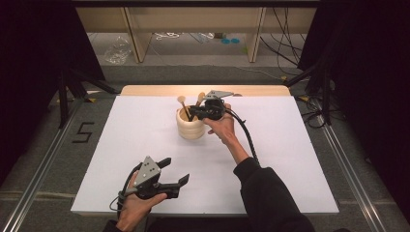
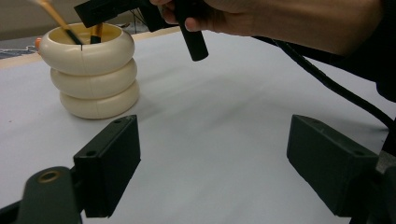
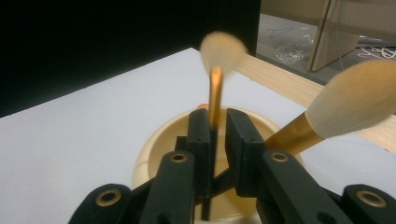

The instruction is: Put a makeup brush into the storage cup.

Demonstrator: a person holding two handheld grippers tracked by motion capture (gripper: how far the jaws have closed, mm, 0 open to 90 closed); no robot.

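While the right gripper pinches a makeup brush's slim handle inside the glossy cream ringed holder, the left gripper rests wide open, empty, on the white table; a second fluffy brush leans alongside.

A white table top fills the middle of the high view, and a strip of pale wood runs along its far edge. Behind it, in the upper part of the frame, stand light wooden shelf legs on a grey floor. A crumpled clear plastic bag lies at the upper left beside one leg, and two small blue discs sit near the top centre. Black cables trail over the floor at the upper right. Dark curtains hang down both sides. On the floor at the left a black number five is marked beside a metal rail.
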